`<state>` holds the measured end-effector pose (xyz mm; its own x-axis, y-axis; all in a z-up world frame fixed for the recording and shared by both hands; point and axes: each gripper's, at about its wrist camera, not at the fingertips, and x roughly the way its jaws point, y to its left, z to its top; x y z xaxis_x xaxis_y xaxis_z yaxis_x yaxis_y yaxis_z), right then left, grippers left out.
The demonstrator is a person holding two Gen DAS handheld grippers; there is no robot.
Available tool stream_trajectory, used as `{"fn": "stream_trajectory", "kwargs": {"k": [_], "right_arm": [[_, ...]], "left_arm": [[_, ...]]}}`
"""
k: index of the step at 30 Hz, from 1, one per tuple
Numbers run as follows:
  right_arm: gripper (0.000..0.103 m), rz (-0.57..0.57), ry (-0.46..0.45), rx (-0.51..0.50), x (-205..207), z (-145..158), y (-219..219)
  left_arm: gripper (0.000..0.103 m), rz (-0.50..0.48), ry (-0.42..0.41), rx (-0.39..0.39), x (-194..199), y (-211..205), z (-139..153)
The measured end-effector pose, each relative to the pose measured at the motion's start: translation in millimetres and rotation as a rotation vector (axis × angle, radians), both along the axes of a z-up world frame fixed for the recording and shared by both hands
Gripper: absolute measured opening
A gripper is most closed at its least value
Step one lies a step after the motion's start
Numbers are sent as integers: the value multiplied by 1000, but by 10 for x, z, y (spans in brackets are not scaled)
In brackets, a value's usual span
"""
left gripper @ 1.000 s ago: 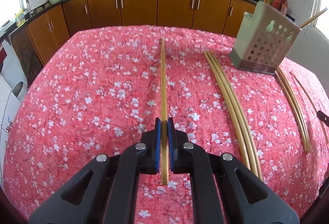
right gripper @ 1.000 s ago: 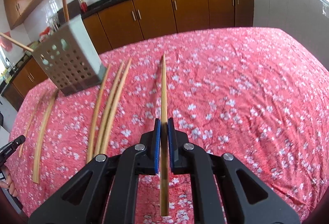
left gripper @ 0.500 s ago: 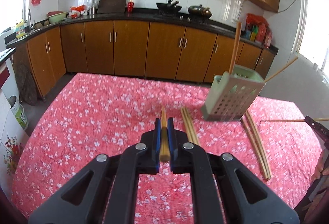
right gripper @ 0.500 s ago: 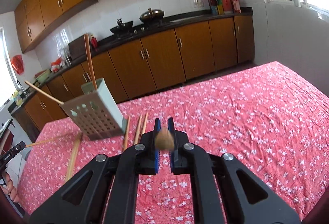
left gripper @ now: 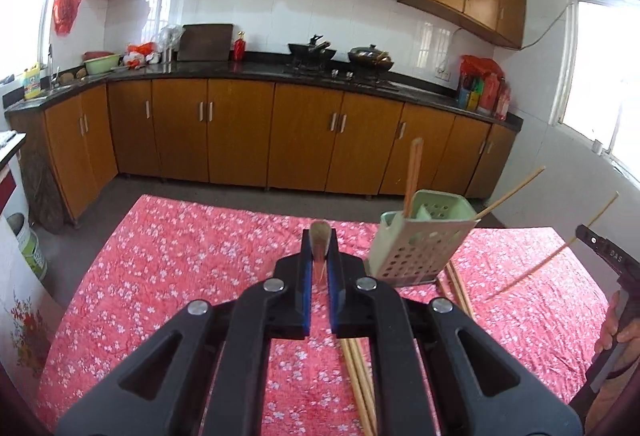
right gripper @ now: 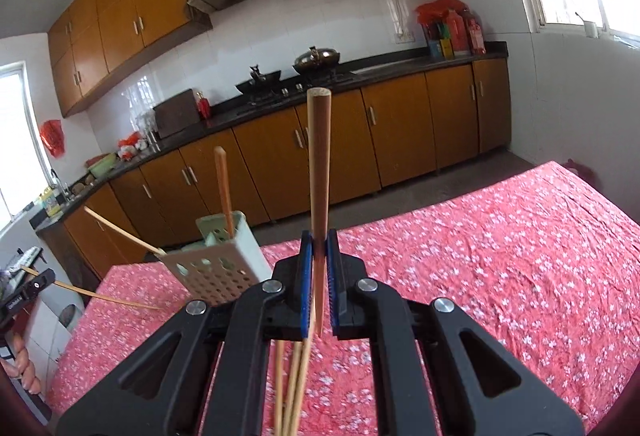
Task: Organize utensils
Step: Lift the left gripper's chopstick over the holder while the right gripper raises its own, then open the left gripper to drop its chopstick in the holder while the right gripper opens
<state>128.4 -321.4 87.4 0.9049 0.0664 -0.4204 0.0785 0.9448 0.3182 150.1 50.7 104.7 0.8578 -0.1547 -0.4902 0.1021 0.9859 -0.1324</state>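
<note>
Holder: two chopsticks in. Both grippers clamped shut on one chopstick each. Loose chopsticks left on table

- Left gripper: black plastic arms, blue pads, round silver screws.
- Right gripper: the same build — black frame, blue ribbed pads.

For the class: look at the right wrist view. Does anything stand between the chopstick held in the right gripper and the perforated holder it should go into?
Nothing visible does. The right gripper clamps the chopstick above the tablecloth; the holder stands just left, its open top showing, with one chopstick already inside.
</note>
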Motion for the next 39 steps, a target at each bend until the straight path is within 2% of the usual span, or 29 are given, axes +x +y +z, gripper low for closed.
{"fn": "stream_trajectory", "kwargs": {"k": [10, 13, 19, 22, 25, 33, 37, 39], "right_arm": [[8, 132, -153, 72, -36, 657, 176], [8, 135, -197, 46, 26, 772, 296], [8, 123, -235, 19, 245, 818, 488], [8, 116, -246, -17, 320, 767, 607], [8, 111, -220, -42, 435, 662, 680], [8, 120, -111, -41, 679, 380, 737], [8, 131, -89, -25, 706, 369, 730], [9, 126, -92, -28, 686, 399, 722]], "left_arm": [[7, -168, -100, -42, -198, -397, 659], [7, -174, -145, -50, -189, -501, 786], [7, -127, -234, -93, -22, -650, 993], [7, -89, -261, -123, 119, -680, 1007], [7, -73, -269, -111, 249, -755, 948], [7, -87, -160, -89, 631, -873, 550], [9, -83, -130, -91, 712, -858, 470], [13, -78, -133, -89, 708, -840, 472]]}}
